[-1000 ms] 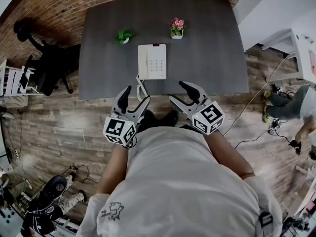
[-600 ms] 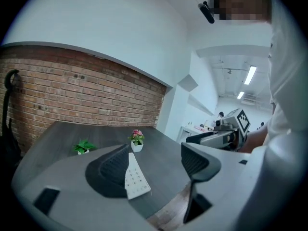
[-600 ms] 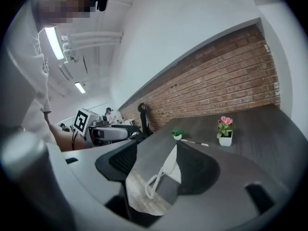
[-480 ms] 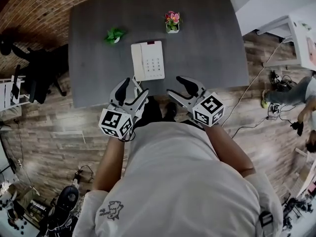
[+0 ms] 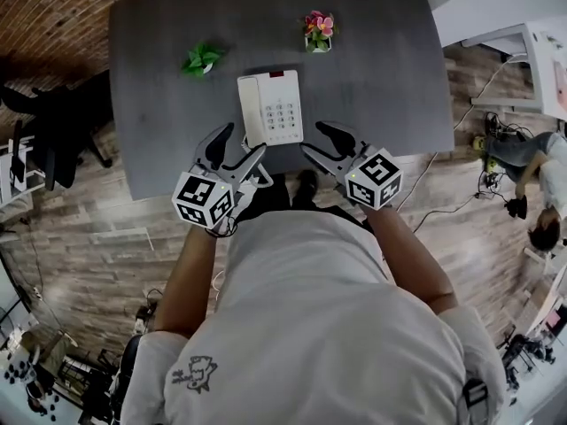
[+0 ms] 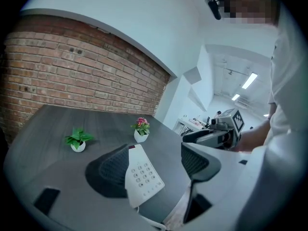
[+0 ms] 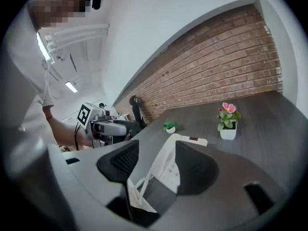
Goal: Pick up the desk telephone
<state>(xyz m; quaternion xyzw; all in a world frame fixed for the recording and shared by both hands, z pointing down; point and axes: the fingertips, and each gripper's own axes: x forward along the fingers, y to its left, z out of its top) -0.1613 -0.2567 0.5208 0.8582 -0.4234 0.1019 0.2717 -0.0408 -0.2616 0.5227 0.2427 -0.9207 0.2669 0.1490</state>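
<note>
Telephone (image 5: 270, 107) first: a white desk set lies flat on the dark tabletop (image 5: 381, 78), close to the near edge. Its handset is along its left side, the keypad on the right and a small red mark at the far end. Its curly cord (image 7: 138, 183) hangs over that near edge.

The 2 tongs sit at the near corners of the telephone. The left tongs (image 5: 241, 142) are just beside its near left corner and the right tongs (image 5: 314, 138) just beside its near right corner, both pointing toward the set. The telephone lies between the 2 and slightly beyond their tips.

In the left gripper view the left tongs are spread wide. The telephone shows in the gap ahead of them, with no pad pressing on it.

The right gripper view shows the same for the right tongs. They stand wide apart and have just been closing a little, with the keypad and cord visible in the gap but nothing gripped.

Farther back on the tabletop stand a small green plant (image 5: 201, 58) to the left and a pot of pink flowers (image 5: 318, 30) to the right, both well apart from the telephone.
</note>
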